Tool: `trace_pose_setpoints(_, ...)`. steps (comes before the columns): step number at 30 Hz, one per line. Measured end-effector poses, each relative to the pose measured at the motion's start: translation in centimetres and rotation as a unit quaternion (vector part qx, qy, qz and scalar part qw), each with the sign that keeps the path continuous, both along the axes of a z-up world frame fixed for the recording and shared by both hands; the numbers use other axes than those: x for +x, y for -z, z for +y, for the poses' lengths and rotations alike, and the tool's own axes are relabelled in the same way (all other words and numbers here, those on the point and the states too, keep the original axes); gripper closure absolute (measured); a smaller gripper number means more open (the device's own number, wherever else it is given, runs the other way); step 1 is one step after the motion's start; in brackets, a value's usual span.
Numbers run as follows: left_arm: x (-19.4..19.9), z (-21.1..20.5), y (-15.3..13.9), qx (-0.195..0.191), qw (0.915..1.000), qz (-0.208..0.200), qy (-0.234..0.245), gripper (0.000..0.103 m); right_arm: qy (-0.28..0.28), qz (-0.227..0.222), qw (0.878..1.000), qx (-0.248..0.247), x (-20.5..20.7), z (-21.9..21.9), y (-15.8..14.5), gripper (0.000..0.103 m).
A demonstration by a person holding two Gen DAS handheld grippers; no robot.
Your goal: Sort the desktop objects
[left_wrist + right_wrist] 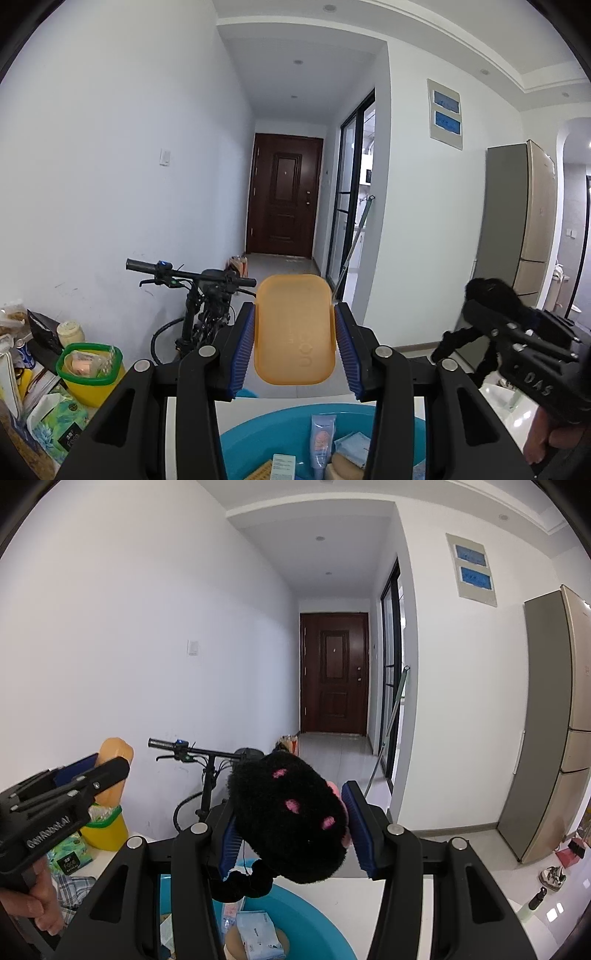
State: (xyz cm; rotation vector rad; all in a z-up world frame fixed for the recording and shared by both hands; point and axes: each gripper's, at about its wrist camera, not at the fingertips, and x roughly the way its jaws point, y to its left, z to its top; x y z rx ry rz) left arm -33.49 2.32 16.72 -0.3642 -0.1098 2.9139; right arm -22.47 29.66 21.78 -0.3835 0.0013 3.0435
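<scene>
My left gripper (294, 334) is shut on an orange translucent plastic tray (294, 328), held upright in the air between its blue pads. My right gripper (290, 819) is shut on a black plush toy (288, 812) with pink spots, its dark tail dangling below. Both are raised above a blue basin (258, 435) on the white table (513, 406); the basin holds a tube, small boxes and packets. In the left wrist view the right gripper with the plush toy (487, 295) shows at the right. The right wrist view shows the left gripper and orange tray (114, 753) at the left.
A yellow tub with a green rim (88, 365), a tissue pack (55, 417), a jar and other clutter sit at the table's left. A scooter (207, 295) leans against the wall beyond. A hallway with a brown door (284, 195) and a fridge (524, 221) lie ahead.
</scene>
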Motion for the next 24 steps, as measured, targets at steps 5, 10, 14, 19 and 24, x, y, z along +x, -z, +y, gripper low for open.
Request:
trace_pose_setpoints(5, -2.2, -0.1, -0.8, -0.006, 0.997, -0.078, 0.004, 0.058, -0.019, -0.069, 0.997, 0.003, -1.9, -0.3, -1.3, 0.054)
trace_pose_setpoints(10, -4.6, 0.4, -0.7, -0.054, 0.9836, -0.171, -0.014, 0.058, -0.048, -0.204, 0.978, -0.021, -5.1, 0.2, -1.6, 0.054)
trace_pose_setpoints(14, -5.5, 1.0, -0.3, -0.092, 0.9691, -0.228, -0.015, 0.058, -0.05, -0.252, 0.966, -0.023, -6.2, 0.6, -1.7, 0.054)
trace_pose_setpoints(19, -6.6, 1.6, -0.2, -0.107, 0.9516, -0.288, -0.004, 0.058, -0.058, -0.286, 0.956, -0.009, -7.1, 0.7, -2.6, 0.054)
trace_pose_setpoints(24, -6.5, 2.1, -0.8, -0.125, 0.9456, -0.3, -0.002, 0.058, -0.067, -0.306, 0.949, -0.031, -7.5, 1.0, -2.9, 0.054)
